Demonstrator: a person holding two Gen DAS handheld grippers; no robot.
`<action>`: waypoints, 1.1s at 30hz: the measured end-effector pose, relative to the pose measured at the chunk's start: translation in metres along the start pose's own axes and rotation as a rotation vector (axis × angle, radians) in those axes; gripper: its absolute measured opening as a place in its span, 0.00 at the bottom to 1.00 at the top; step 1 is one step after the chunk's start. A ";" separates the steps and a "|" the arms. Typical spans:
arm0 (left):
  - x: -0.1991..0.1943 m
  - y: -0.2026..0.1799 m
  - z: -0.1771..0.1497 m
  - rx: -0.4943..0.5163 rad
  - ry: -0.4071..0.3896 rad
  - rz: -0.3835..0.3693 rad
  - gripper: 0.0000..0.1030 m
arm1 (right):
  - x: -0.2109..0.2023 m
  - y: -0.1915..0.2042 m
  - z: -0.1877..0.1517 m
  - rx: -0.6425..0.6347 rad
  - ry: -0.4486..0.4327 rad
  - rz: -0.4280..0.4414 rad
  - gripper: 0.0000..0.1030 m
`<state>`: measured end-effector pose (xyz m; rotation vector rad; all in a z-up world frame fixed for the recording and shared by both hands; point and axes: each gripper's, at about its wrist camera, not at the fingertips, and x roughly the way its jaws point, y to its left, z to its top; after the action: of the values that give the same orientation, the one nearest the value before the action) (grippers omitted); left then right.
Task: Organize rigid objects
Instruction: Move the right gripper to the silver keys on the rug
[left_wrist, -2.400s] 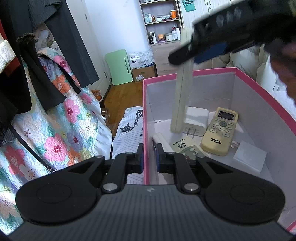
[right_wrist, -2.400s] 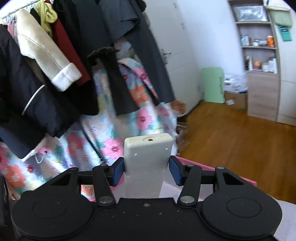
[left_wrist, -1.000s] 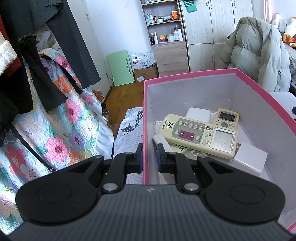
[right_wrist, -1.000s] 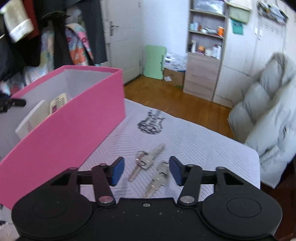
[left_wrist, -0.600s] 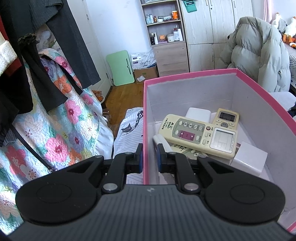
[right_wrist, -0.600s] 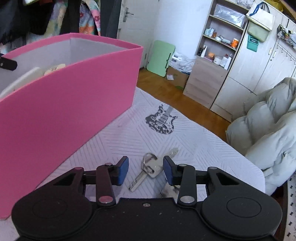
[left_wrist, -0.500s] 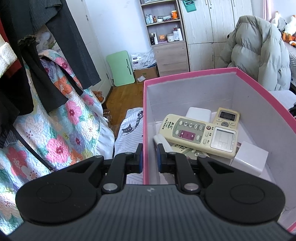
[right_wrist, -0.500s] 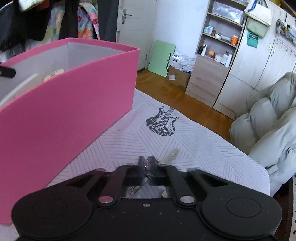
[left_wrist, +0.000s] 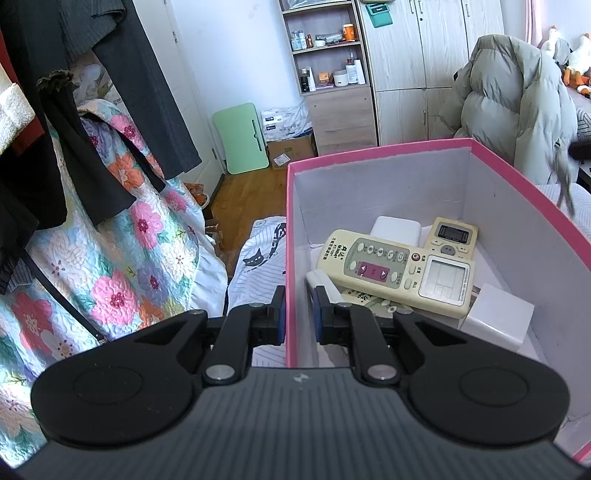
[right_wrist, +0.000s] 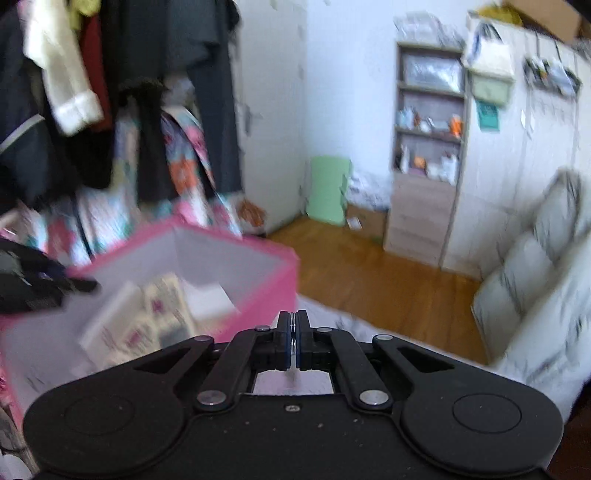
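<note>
A pink box (left_wrist: 524, 184) holds a large cream remote (left_wrist: 395, 271), a smaller TCL remote (left_wrist: 452, 236), a white adapter (left_wrist: 397, 229) and a white block (left_wrist: 496, 321). My left gripper (left_wrist: 297, 315) is shut on the box's near wall (left_wrist: 291, 280). My right gripper (right_wrist: 293, 343) is shut on a bunch of keys (right_wrist: 293, 345), raised in the air right of the box (right_wrist: 229, 240). In the left wrist view the keys (left_wrist: 563, 184) hang blurred beyond the box's right wall. The right wrist view is blurred by motion.
Dark clothes (left_wrist: 55, 110) and a floral quilt (left_wrist: 110, 258) hang at the left. A striped bed cover (left_wrist: 258, 258) lies under the box. A puffy grey coat (left_wrist: 517, 103) sits at the right. A shelf unit (left_wrist: 332, 66) stands at the far wall.
My right gripper closed on the keys on the bed cover and lifted them up toward the box. The large remote lies in the box. My left gripper kept its hold.
</note>
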<state>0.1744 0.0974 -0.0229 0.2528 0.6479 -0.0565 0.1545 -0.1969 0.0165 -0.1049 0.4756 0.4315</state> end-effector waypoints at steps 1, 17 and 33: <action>-0.001 0.000 -0.001 0.001 -0.001 -0.001 0.12 | -0.004 0.005 0.006 -0.008 -0.018 0.019 0.03; -0.001 -0.002 0.000 0.000 0.005 -0.008 0.12 | 0.057 0.088 0.031 0.060 0.225 0.360 0.03; -0.002 0.001 0.000 0.007 0.001 -0.004 0.12 | 0.041 0.044 0.042 0.224 0.136 0.220 0.19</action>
<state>0.1728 0.0978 -0.0212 0.2586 0.6493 -0.0627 0.1860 -0.1333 0.0353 0.1369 0.6699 0.5852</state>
